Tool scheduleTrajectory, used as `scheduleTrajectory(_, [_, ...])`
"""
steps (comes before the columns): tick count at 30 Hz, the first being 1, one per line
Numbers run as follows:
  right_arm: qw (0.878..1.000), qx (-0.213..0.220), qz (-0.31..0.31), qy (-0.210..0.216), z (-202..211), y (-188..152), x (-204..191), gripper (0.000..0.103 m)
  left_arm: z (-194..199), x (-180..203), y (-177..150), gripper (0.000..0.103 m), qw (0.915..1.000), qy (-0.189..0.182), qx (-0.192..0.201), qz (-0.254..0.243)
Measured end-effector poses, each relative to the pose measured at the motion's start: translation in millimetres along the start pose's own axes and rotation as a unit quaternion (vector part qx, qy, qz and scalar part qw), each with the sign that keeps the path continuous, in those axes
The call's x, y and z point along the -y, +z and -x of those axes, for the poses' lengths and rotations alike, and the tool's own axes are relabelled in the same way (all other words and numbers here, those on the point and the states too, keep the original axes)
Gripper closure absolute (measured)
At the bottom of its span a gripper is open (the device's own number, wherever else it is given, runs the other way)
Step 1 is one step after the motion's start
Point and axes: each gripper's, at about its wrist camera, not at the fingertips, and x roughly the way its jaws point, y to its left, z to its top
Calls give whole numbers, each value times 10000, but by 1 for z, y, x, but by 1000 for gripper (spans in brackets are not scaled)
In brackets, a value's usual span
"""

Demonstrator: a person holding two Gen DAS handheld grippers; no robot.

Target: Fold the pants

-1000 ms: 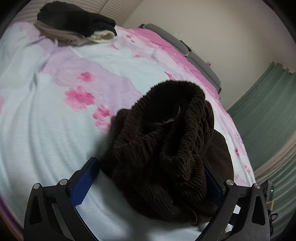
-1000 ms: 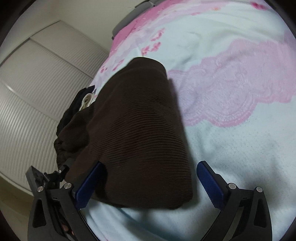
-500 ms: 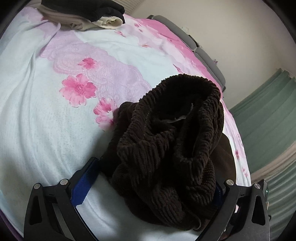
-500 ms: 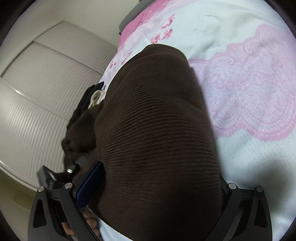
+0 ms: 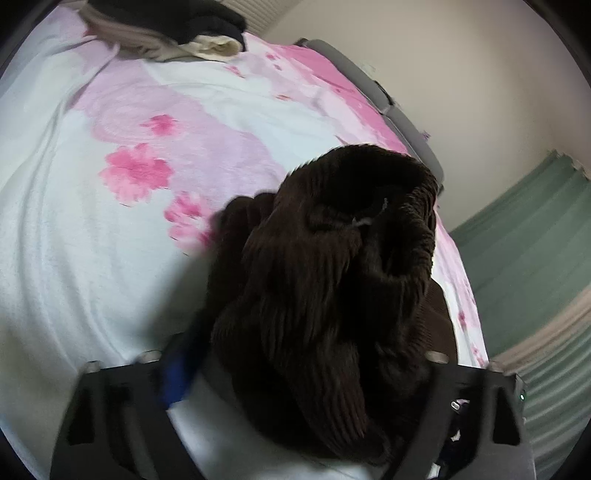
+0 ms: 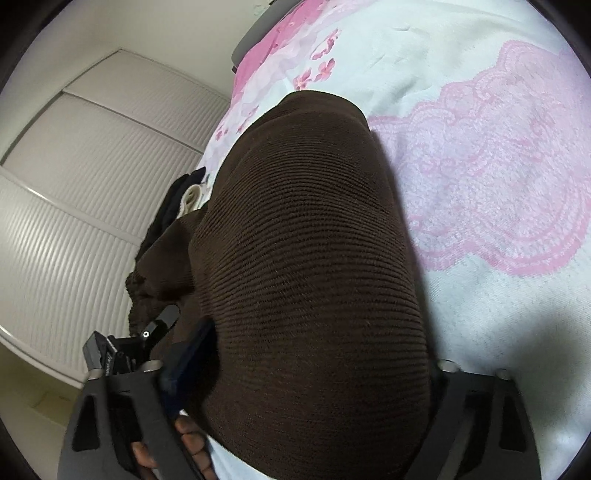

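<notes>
The dark brown ribbed pants [image 5: 332,280] lie bunched on the floral bedspread [image 5: 110,221], waistband end facing the left wrist camera. My left gripper [image 5: 306,369] has its jaws around the bunched waistband, closing on it; the left blue pad [image 5: 177,373] is blurred and the right one is hidden by cloth. In the right wrist view the folded leg end of the pants [image 6: 314,277] fills the space between the jaws of my right gripper [image 6: 306,369], pressed against both sides. The other gripper [image 6: 122,350] shows at lower left there.
A pile of black and cream clothes [image 5: 177,33] sits at the far end of the bed. A grey headboard edge [image 5: 388,99], green curtain [image 5: 535,277] and white slatted closet doors [image 6: 74,221] surround the bed.
Both grippers have pushed forward into the pants and their jaws have narrowed around the cloth. The pants now fill much more of the right wrist view.
</notes>
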Motion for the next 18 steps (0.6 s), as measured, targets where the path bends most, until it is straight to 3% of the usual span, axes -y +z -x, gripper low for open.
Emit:
scheduleTrajectory(4, [9999,75,20,153,12,-5,-3,53,12,12,-3,44,9998,-117,28,-151])
scheduleTrajectory(6, [9997,100,131,197,16,-5,-12,58,15,15,1,48,9996,-163,73,-220])
scheduleTrajectory(18, [9953,425,686,528,40,13,-72,64,65,44,43,52,9959,-551,585,-428])
